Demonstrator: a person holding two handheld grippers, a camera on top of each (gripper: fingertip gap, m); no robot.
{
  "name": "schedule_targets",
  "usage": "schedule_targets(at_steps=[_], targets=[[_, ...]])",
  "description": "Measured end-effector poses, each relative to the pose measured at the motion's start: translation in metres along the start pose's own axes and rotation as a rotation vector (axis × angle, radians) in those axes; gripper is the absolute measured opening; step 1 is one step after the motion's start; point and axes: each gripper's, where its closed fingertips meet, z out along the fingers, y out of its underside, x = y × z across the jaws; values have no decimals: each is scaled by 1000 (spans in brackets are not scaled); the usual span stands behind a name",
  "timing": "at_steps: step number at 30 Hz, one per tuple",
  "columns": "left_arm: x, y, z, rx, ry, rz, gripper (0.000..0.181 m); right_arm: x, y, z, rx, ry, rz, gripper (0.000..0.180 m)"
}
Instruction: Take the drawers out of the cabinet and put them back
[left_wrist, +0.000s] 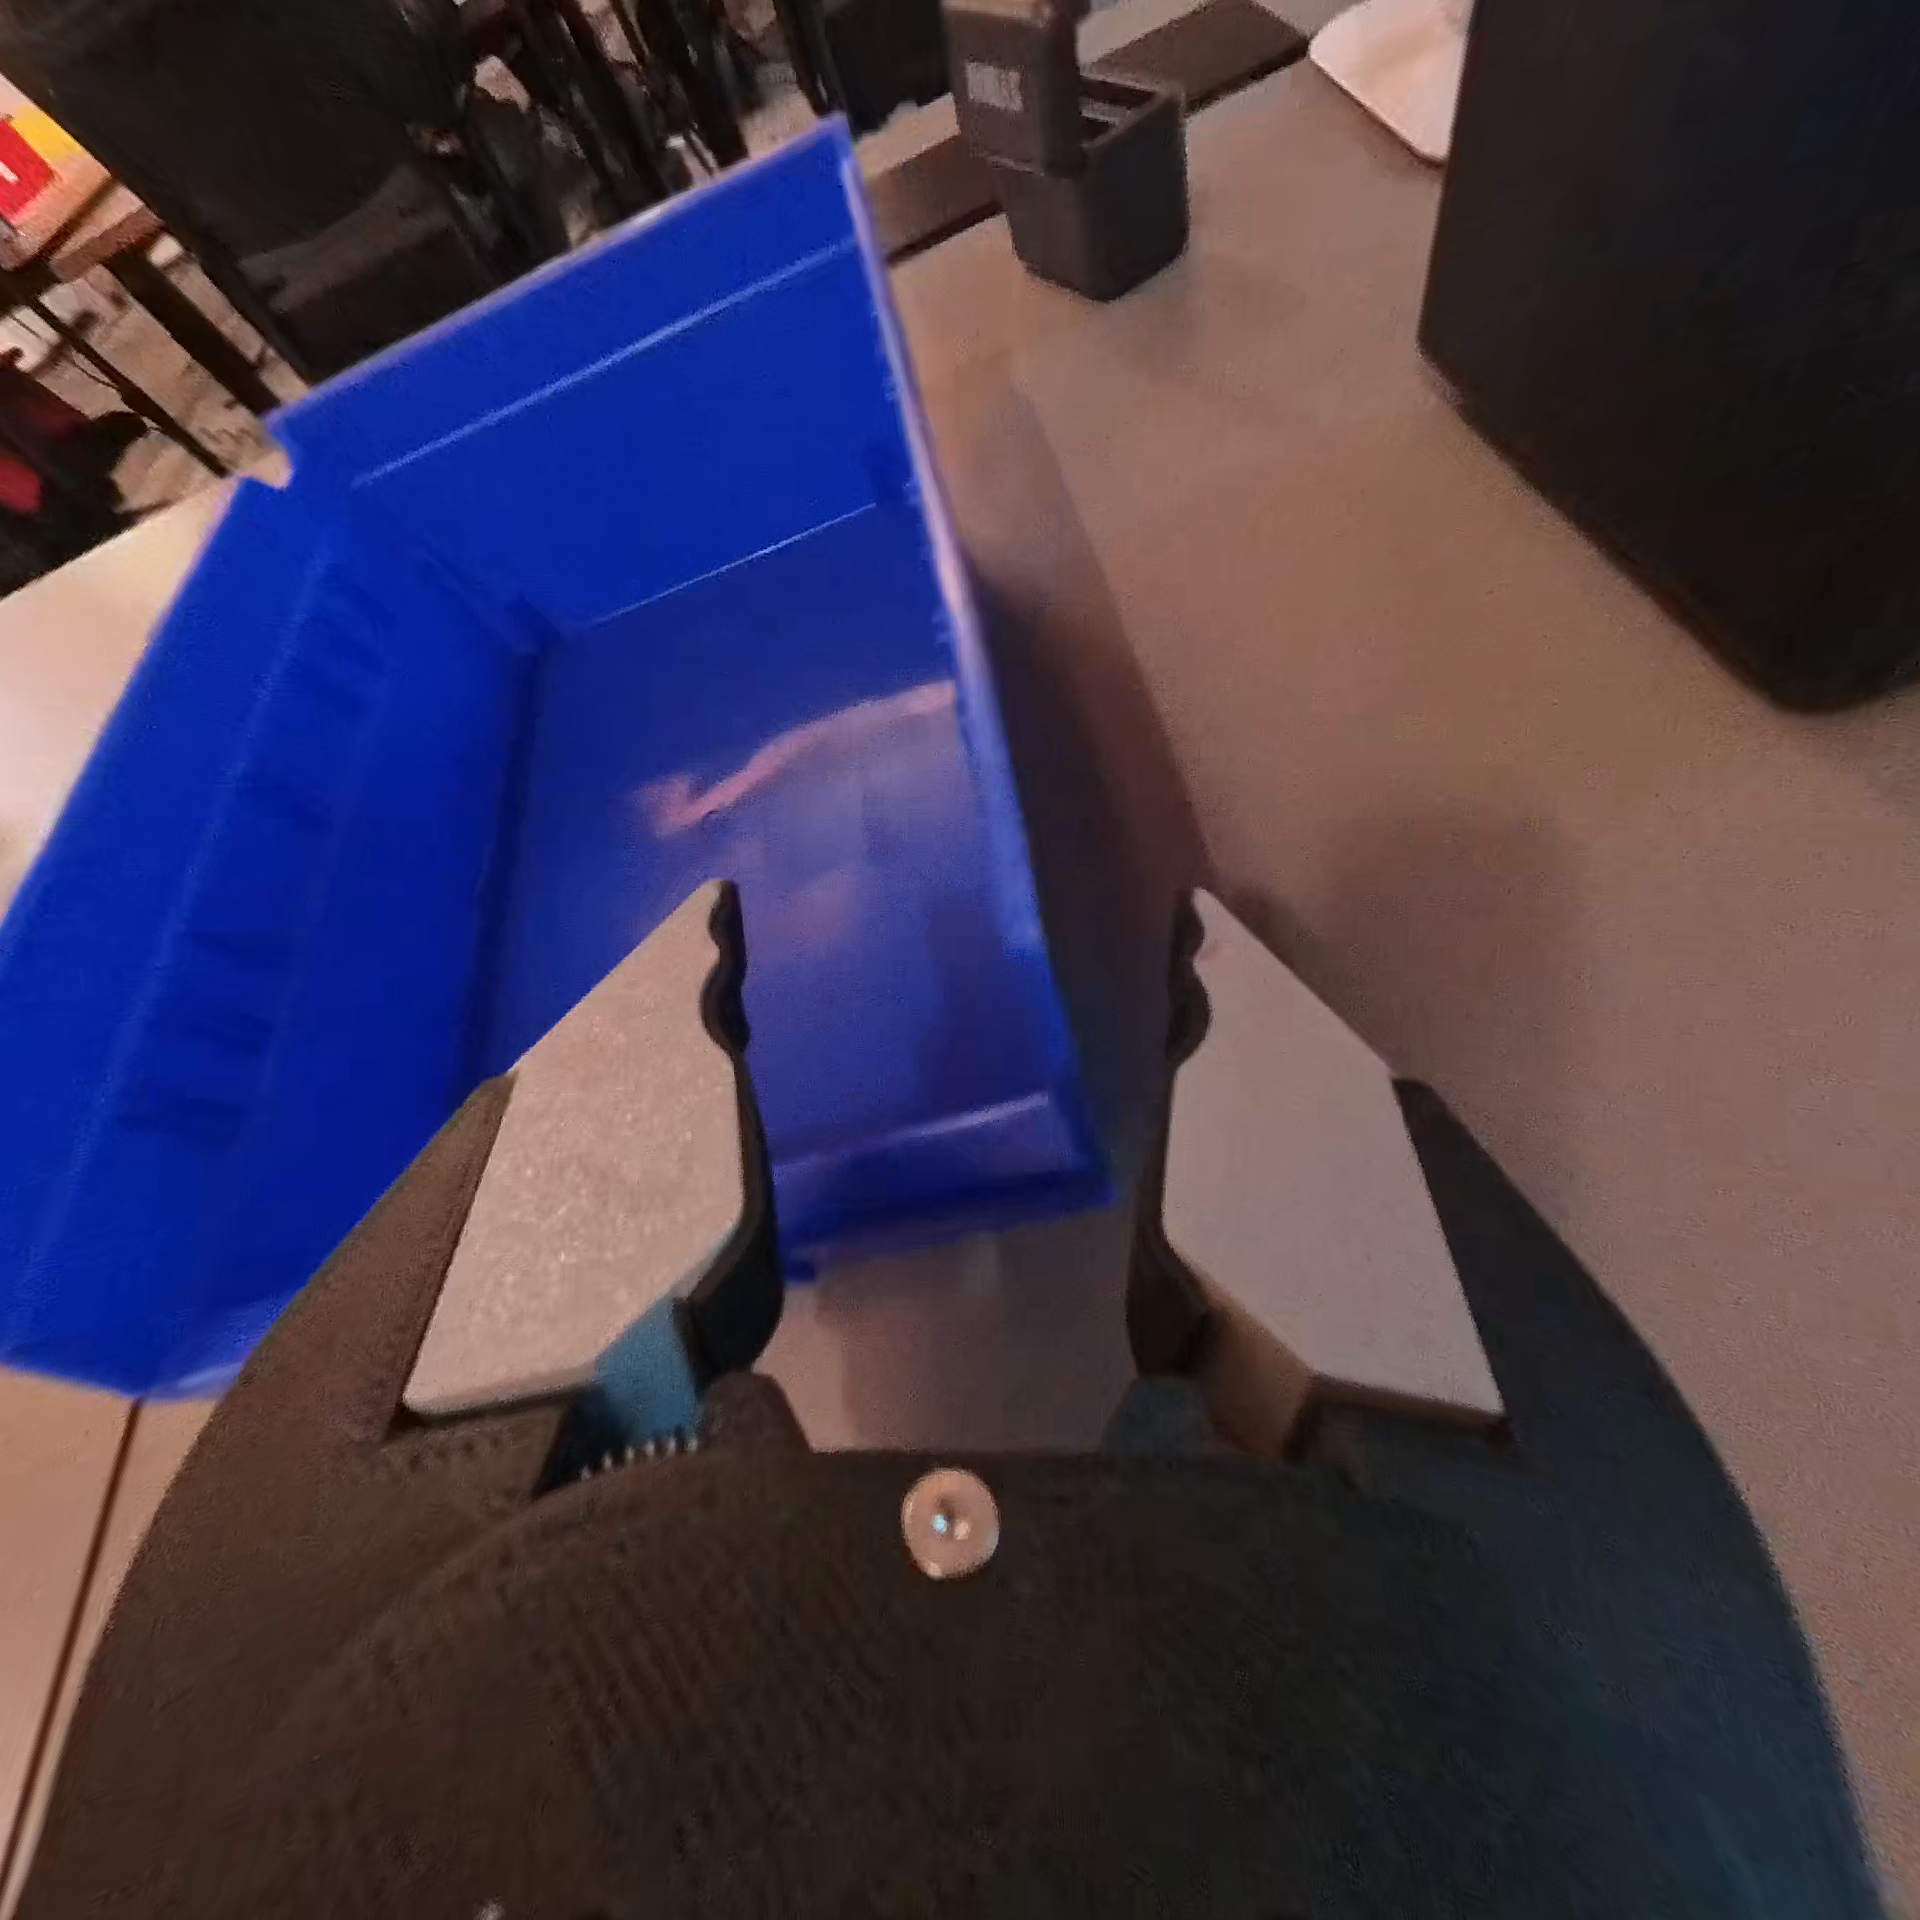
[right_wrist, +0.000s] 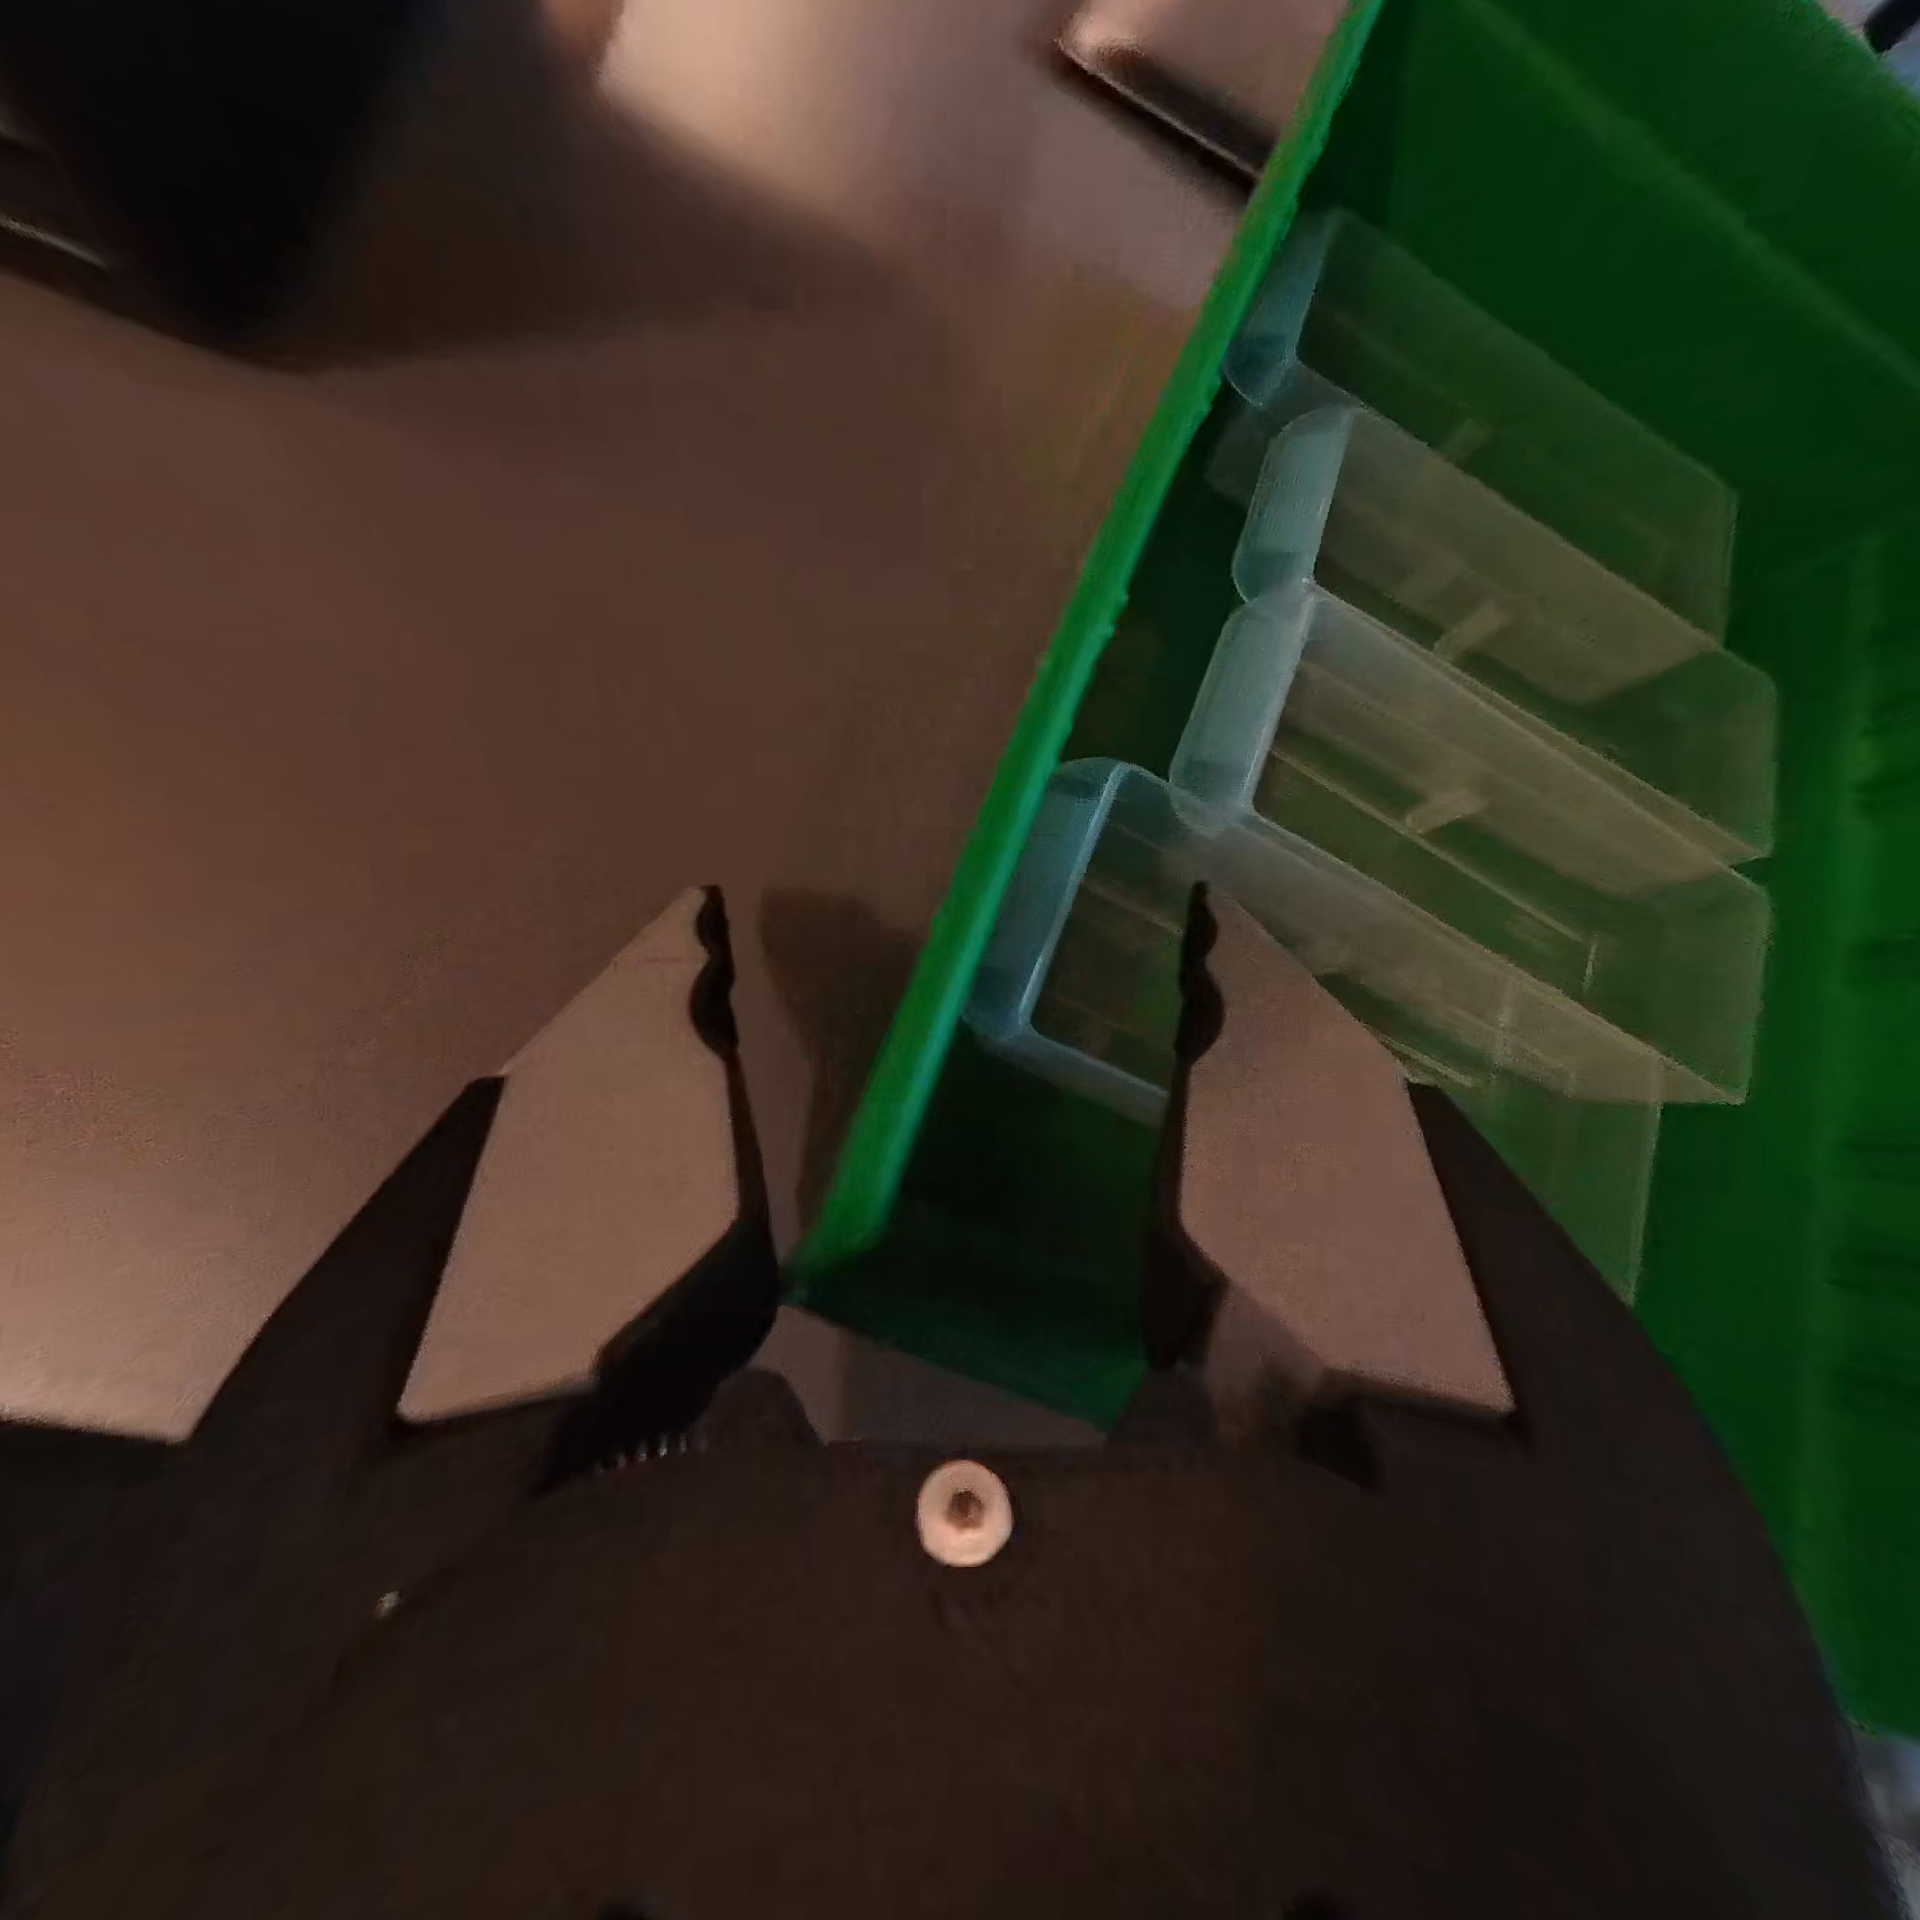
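Nearest the lens in the left wrist view is the left gripper (left_wrist: 956, 914), its fingers spread apart and clamped on nothing. Its left finger tip overlaps the floor of a blue drawer (left_wrist: 665, 644), while the right finger stands outside the drawer's right side wall, so that wall lies between the two fingers; contact cannot be confirmed through the blur. The blue drawer appears empty and rests on the table (left_wrist: 1351, 727), its long axis running away from the gripper and tilting to the upper right. A dark box (left_wrist: 1704, 332) stands well apart at right. In the right wrist view the right gripper (right_wrist: 956, 914) is likewise spread and empty. A green drawer (right_wrist: 1621, 208) lies ahead and to its right, holding four clear small boxes (right_wrist: 1507, 727) in a staggered row. The green near wall passes diagonally between the fingers. The cabinet is not visible in either view. Judgement: each gripper straddles one drawer wall, with neither plainly nearer, and closing would grip it.
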Motion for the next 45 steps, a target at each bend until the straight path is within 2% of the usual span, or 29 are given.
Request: schedule_targets(at_steps=[1,3,6,10,15,16,17,18,19,22,24,30,37,45], targets=[[6,0,7,-13,8,5,80,-3,0,4,-11,10,-18,78],[8,-3,16,-15,-17,18,85,-7,-1,11,-22,10,-38,75],[10,-9,27,1,-27,41,82,-4,-4,17,-19,8,-13,82],[-2,-2,36,-12,-125,159,56,-1,-4,18,-25,34,-47,76],[-1,-9,29,65,-99,126,54,-1,-4,17,-13,25,-50,76],[-1,-12,27,74,-90,130,36,-2,-4,16,-21,25,-52,72],[2,-14,24,78,-54,120,9,0,-4,12,-25,52,-59,56],[1,-12,23,51,-21,85,7,8,-5,5,-4,120,-72,46],[0,-12,19,46,8,71,7,15,-7,-4,51,175,-74,22],[-5,-12,1,98,17,74,7,2,2,-30,145,12,-39,2],[-9,-9,-9,123,-8,93,7,-3,13,-41,151,-34,-30,1],[-20,-15,-47,202,-57,94,7,0,26,-71,118,25,-90,1],[-24,-10,-89,235,-46,130,7,-3,4,-122,200,99,-187,1],[-32,9,-120,236,-78,124,7,-30,-10,-163,296,35,-171,2]])
